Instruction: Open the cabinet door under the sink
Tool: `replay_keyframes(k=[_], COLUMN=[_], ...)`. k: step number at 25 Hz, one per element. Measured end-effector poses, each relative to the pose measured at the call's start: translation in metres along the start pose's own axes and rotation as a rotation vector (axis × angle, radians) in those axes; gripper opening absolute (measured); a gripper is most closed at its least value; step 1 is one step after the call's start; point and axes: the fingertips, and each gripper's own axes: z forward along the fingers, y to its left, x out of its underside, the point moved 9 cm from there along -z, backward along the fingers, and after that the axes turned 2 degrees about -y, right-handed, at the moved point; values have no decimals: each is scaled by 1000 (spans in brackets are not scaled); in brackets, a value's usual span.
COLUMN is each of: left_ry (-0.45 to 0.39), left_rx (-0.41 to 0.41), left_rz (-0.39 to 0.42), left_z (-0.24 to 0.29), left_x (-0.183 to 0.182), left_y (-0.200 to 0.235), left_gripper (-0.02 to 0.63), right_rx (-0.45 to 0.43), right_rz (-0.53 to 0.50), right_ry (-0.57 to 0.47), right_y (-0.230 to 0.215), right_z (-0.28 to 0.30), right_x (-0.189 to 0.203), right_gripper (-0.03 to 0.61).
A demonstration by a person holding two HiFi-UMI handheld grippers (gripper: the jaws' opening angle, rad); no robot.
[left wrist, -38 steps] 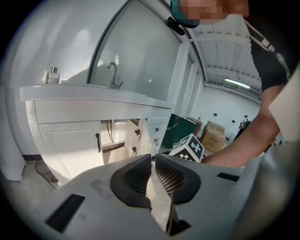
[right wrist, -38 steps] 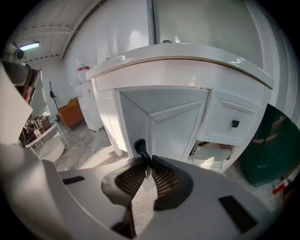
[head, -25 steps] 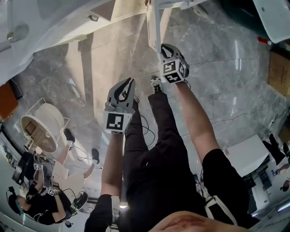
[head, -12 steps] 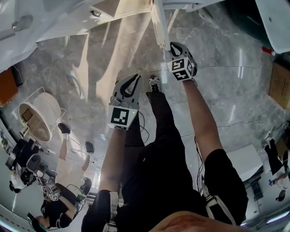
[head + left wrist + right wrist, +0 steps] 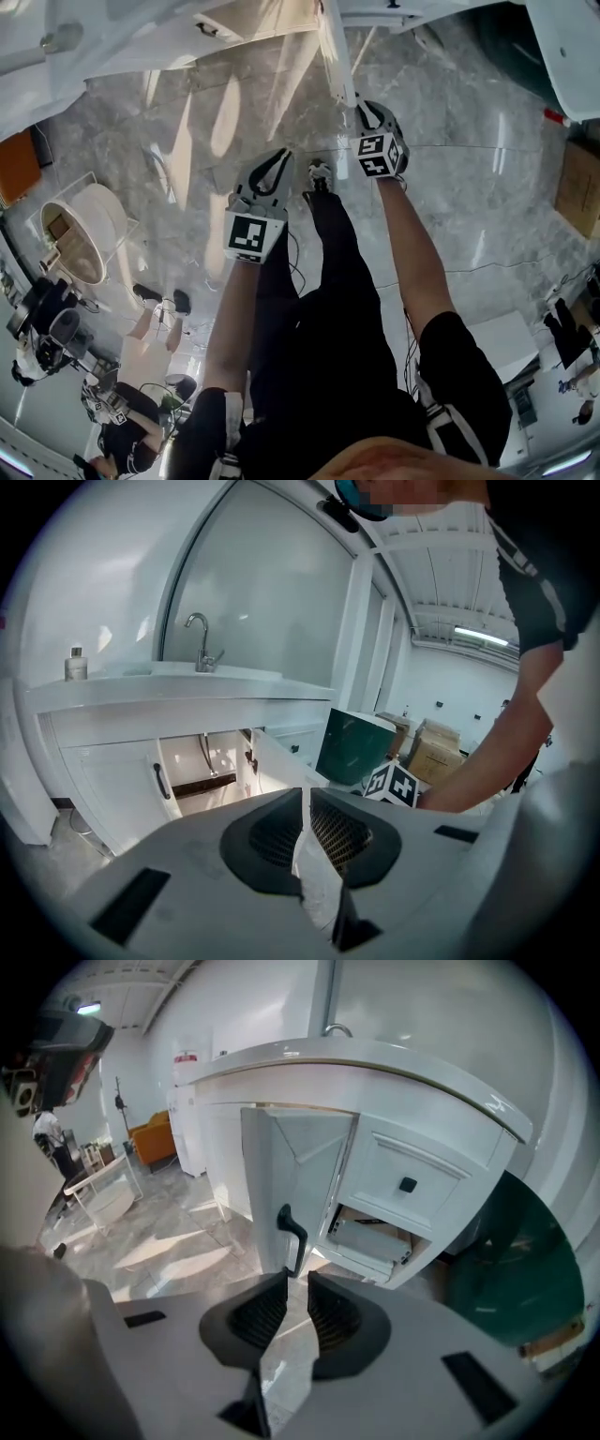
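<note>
Right gripper (image 5: 297, 1277), jaws slightly parted and empty, sits just under the black handle (image 5: 289, 1232) of the open cabinet door (image 5: 281, 1157) at twelve o'clock, probably to swing it; left gripper (image 5: 307, 794) idles, jaws nearly closed, empty.

Chrome faucet (image 5: 199, 641), small bottle (image 5: 75, 664) left of it, dark green bin (image 5: 353, 745) near cardboard boxes (image 5: 438, 752).

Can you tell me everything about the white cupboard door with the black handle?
The cabinet door is white and smooth, and it looks painted, with a framed flat panel. It stands upright, swung open away from the white cabinet, above the grey marble floor. A black bar handle runs up and down on its face. The right gripper sits just below the handle's lower end, with its jaws slightly apart and nothing between them.
</note>
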Motion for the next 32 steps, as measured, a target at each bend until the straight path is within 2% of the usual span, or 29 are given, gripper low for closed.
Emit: replay_keyframes(k=[4, 8, 15, 18, 20, 23, 27, 32], left_ry=[-11, -14, -36, -40, -44, -48, -32, -61], left_rx=[-21, -36, -64, -60, -48, 8, 43, -25], left_rz=[9, 21, 23, 28, 24, 28, 33, 0], left_z=[-8, -24, -71, -91, -101, -114, -143, -179], left_x=[-11, -28, -72, -85, -89, -100, -100, -87], left_y=[0, -3, -12, -23, -34, -51, -62, -45], left_gripper=[35, 35, 35, 37, 35, 35, 36, 36], right_rx=[-6, -48, -127, -166, -169, -167, -185, -240], right_rz=[98, 142, 84, 29, 2, 30, -5, -27], right_ry=[15, 1, -77, -108, -140, -198, -251, -301], right_y=[10, 28, 44, 41, 33, 13, 13, 56], right_z=[-29, -70, -145, -177, -202, -239, -273, -290], right_x=[15, 12, -37, -59, -74, -106, -140, -166], right_gripper=[123, 107, 107, 107, 109, 109, 98, 86])
